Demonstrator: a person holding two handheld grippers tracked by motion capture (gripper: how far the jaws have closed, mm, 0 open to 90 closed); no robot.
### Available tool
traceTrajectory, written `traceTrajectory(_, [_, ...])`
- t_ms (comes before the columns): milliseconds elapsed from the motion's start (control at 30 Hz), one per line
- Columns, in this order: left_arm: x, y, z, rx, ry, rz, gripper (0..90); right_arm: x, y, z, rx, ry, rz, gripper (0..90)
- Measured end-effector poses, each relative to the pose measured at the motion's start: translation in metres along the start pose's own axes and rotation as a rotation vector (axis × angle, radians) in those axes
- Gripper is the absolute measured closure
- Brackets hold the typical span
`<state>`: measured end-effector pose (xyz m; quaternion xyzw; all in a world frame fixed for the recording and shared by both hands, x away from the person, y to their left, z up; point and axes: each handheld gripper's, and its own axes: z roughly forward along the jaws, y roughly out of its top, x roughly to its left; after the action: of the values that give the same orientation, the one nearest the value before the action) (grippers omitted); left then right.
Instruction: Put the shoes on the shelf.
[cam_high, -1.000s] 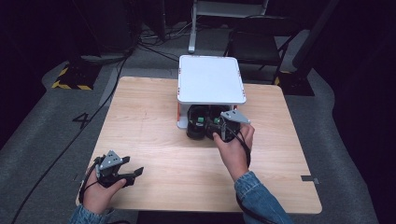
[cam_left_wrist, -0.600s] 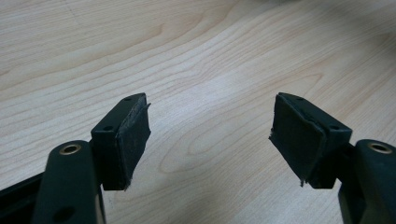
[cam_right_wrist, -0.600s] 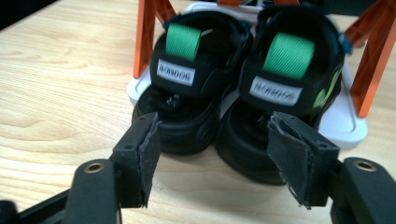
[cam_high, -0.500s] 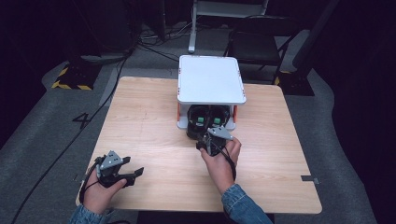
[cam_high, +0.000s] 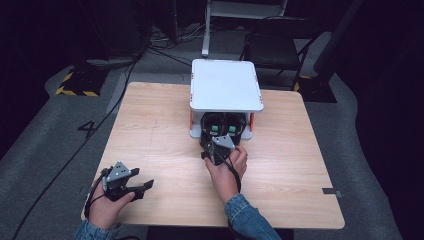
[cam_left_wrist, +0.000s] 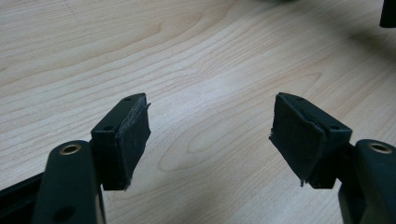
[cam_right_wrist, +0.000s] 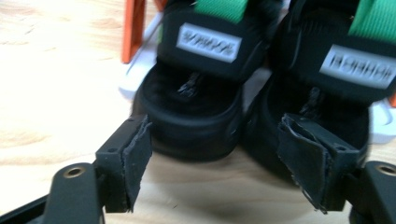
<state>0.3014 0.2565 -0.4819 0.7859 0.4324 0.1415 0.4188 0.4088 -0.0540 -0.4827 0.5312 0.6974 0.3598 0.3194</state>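
Nearest to us, our left gripper (cam_high: 142, 186) rested at the near left corner of the pale wooden table (cam_high: 150, 130), its jaws spread wide with only bare woodgrain between the worn black pads (cam_left_wrist: 133, 135). It was idle and well apart from the work.

Farther in, at the middle of the table, our right gripper (cam_high: 210, 150) was held low, just in front of the pair of black shoes with green straps (cam_high: 222, 129). Its jaws had just been opening and stood spread; nothing was between them. In the right gripper view the pads (cam_right_wrist: 137, 154) sat right before the rounded black heels, the left shoe (cam_right_wrist: 198, 93) ahead of one jaw and the right shoe (cam_right_wrist: 327, 84) ahead of the other, each with a grey label under its green strap. We could not tell whether a pad touched a heel; no grip was made.

Beyond, the shoes stood side by side on the lower level of the small white rack with orange posts (cam_high: 225, 85), tucked under its flat white top, heels towards us.

We judged the work to be at its start: the reach to the shoes was nearly done, while grasping a shoe and drawing it out from under the shelf remained.

Compared with a second earlier, our right hand had come down from beside the rack's right front corner and swung across to the shoes' heels. Our left hand was where it had been, equally spread.
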Motion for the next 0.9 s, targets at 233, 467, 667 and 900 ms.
traceTrajectory(233, [-0.001, 0.000, 0.000, 0.001, -0.003, -0.003, 28.2, 0.003, -0.002, 0.003, 0.004, -0.028, -0.006, 28.3])
traceTrajectory(467, [0.000, -0.001, -0.001, 0.002, -0.004, -0.002, 28.2, -0.005, 0.001, 0.005, 0.027, -0.053, -0.005, 29.2])
traceTrajectory(667, [0.000, -0.001, -0.001, 0.005, -0.002, -0.002, 28.2, -0.015, 0.004, 0.008, 0.025, -0.039, 0.022, 30.6])
traceTrajectory(900, [-0.001, -0.002, -0.001, 0.003, 0.001, -0.005, 28.3, -0.025, 0.006, 0.019, -0.013, -0.024, 0.017, 37.6])
